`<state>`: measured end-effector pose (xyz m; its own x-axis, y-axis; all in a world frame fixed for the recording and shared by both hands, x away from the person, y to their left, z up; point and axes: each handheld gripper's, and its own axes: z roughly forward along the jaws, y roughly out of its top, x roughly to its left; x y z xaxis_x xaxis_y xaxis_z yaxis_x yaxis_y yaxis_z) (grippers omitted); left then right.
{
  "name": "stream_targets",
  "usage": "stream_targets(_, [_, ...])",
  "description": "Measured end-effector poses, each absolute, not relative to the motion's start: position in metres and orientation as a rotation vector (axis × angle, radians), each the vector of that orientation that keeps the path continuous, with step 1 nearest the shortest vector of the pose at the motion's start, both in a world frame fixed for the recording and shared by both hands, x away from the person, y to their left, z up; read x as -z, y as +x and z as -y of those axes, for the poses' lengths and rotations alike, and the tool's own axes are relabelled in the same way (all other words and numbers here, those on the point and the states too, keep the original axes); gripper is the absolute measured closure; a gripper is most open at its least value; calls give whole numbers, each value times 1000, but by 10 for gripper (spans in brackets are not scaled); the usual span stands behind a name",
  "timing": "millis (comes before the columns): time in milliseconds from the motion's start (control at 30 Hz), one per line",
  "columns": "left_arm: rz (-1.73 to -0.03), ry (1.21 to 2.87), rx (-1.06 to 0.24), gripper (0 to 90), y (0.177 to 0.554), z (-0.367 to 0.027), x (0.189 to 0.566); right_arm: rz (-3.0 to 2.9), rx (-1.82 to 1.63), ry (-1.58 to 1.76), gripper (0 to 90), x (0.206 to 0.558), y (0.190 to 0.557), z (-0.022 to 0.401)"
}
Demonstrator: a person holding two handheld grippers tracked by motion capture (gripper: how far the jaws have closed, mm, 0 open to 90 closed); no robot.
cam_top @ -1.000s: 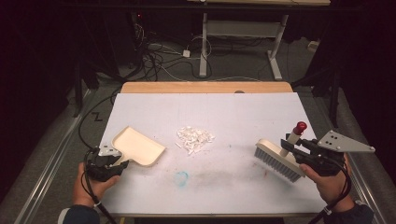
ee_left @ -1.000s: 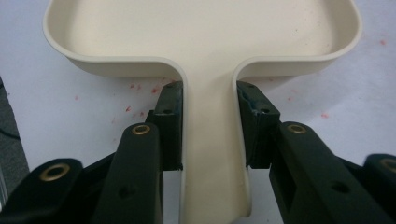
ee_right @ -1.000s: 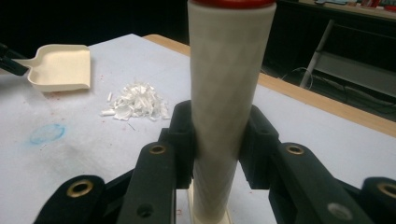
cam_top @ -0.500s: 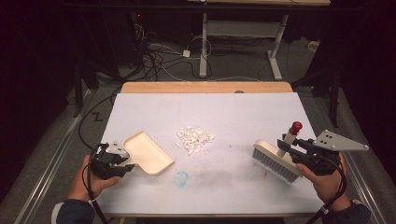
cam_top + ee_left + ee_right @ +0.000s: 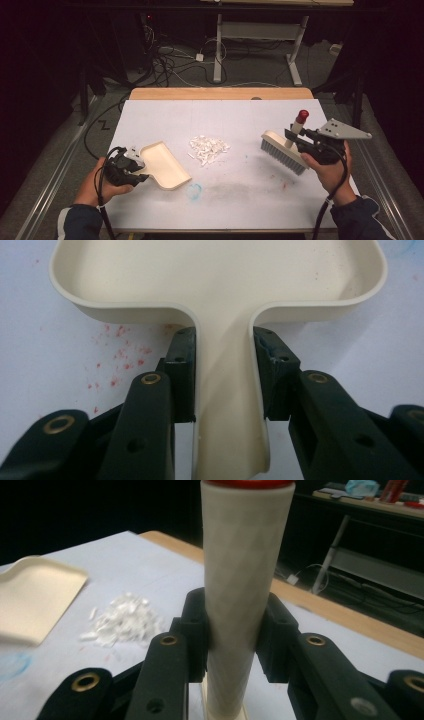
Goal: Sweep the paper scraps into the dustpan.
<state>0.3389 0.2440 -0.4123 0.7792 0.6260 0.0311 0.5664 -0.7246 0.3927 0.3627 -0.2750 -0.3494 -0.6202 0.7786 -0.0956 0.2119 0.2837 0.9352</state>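
A cream dustpan [image 5: 165, 165] lies on the white table cover at the left. My left gripper [image 5: 131, 167] is shut on the dustpan's handle [image 5: 226, 405], a jaw pressed on each side. A small pile of white scraps [image 5: 207, 148] sits mid-table, a little to the right of the pan's mouth. At the right, my right gripper [image 5: 303, 138] is shut on the brush's cream handle [image 5: 245, 595], which has a red cap [image 5: 302, 116]. The brush head [image 5: 282, 152] with grey bristles hangs tilted over the table, right of the scraps [image 5: 125, 617]. The dustpan [image 5: 37, 597] lies beyond them.
The white cover [image 5: 240, 115] lies over a wooden tabletop whose far edge [image 5: 220, 93] shows. A blue scribble [image 5: 194, 190] and faint red specks [image 5: 117, 347] mark the cover. Behind the table stand desk legs [image 5: 218, 45] and loose cables [image 5: 165, 57] on the floor.
My left gripper has carried the dustpan to the right and turned it, bringing its mouth closer to the scraps. The right gripper with the brush has shifted slightly left and up.
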Motion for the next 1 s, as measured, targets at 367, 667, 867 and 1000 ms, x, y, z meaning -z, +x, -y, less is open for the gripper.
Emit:
stream_targets(367, [-908,2601,-127,629,349,-247,418,-1995,-1238,958,708,356,430,224])
stream_targets(667, [-909,2614,-131,629,350,-244,421,-1965,-1239,989,708,362,457,183])
stream_targets(867, [-909,2621,-133,629,351,-242,423,-1959,-1221,991,709,367,464,162])
stream_targets(1000, [-913,2630,-121,629,353,-240,424,-1968,-1211,1000,708,373,467,150])
